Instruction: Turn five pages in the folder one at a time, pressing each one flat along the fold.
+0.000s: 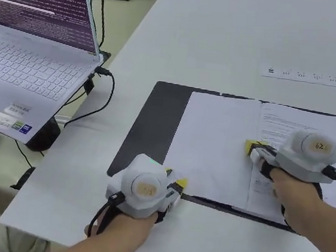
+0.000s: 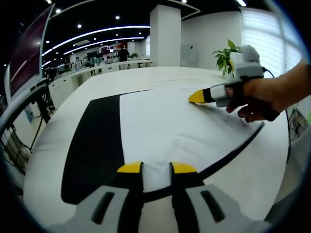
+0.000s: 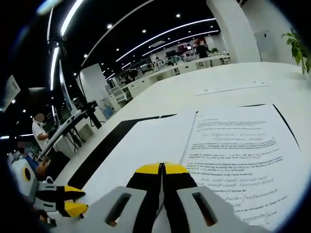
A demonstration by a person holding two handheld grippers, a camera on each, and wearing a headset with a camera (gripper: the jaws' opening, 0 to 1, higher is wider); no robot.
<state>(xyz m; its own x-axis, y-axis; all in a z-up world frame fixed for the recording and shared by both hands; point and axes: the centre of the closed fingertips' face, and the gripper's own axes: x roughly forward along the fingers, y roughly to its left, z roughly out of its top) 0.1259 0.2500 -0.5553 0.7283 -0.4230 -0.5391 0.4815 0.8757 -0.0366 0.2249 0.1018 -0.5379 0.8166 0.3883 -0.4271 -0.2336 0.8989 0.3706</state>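
Left gripper [image 2: 156, 168]: nearest the head camera, at the near edge of the folder; its two yellow-tipped jaws stand a narrow gap apart over the near edge of the blank page; whether they touch the paper I cannot tell.
Right gripper [image 3: 161, 168]: jaws closed tip to tip, lying along the fold, tips pointing toward the blank side.
Count: two grippers, one folder, two pages showing, one laptop.
Folder [image 1: 152, 124]: lies open and flat on the white table [image 1: 225, 36], black inner cover bare on the left.
Folder holds: a blank page [image 1: 214, 146] left of the fold and a printed page [image 1: 289, 118] right of it, both lying flat.
Folder relative to grippers: it stretches ahead of the left gripper; the right gripper sits on top of it at mid-fold, its hand over the printed page.
Grippers to each other: well apart, the blank page between them.
Laptop [image 1: 31, 57]: open, screen lit, left of the folder and apart from it, a black cable [image 1: 102, 104] plugged in at its side.
Paper strip [image 1: 311, 75]: beyond the folder, flat on the table.
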